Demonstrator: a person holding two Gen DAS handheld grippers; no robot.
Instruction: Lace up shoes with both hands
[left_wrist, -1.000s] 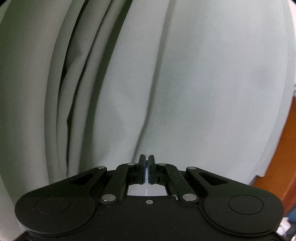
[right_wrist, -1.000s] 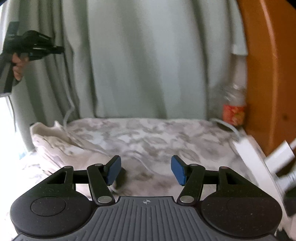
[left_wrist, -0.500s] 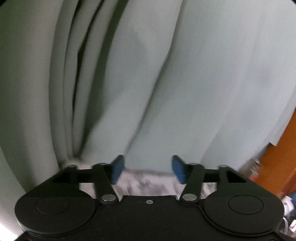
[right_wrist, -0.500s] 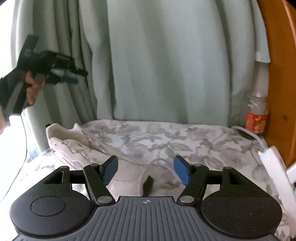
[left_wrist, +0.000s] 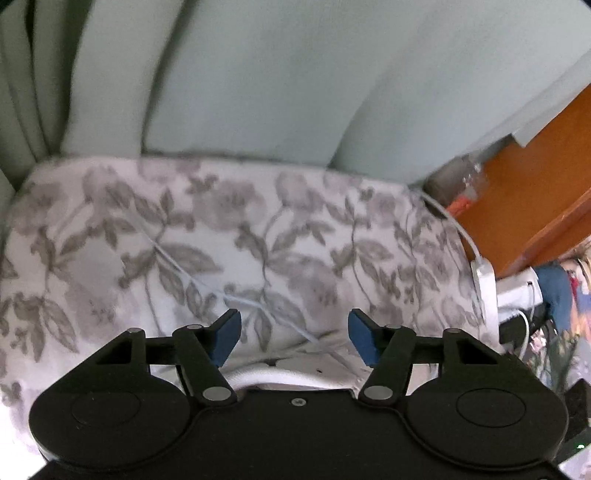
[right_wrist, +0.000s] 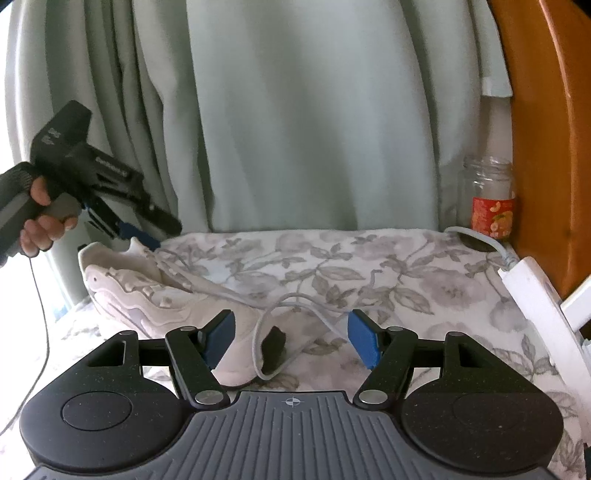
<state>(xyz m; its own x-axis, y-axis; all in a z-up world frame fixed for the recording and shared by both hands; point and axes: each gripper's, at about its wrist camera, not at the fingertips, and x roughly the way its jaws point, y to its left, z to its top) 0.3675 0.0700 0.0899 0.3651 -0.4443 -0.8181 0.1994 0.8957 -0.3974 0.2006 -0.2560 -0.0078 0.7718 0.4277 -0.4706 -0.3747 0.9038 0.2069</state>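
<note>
A white sneaker (right_wrist: 155, 295) lies on its side on the floral cloth (right_wrist: 369, 273), heel to the far left. Its loose pale lace (right_wrist: 295, 306) trails rightward and loops near a dark patch at the toe. My right gripper (right_wrist: 290, 338) is open just above the toe end, nothing between its blue pads. In the right wrist view my left gripper (right_wrist: 155, 232) hovers open over the heel, held by a hand (right_wrist: 40, 221). In the left wrist view the left gripper (left_wrist: 293, 341) is open above the shoe's white rim (left_wrist: 288, 378), with the lace (left_wrist: 192, 280) stretched across the cloth.
Pale green curtains (right_wrist: 295, 110) hang behind the cloth. A glass jar with a red label (right_wrist: 487, 199) stands at the back right beside an orange wooden panel (right_wrist: 546, 147). A white power strip (right_wrist: 539, 310) and its cable lie along the right edge.
The left gripper opened from shut and swung down from the curtain toward the shoe's heel. The right gripper stayed open and came closer over the toe.
</note>
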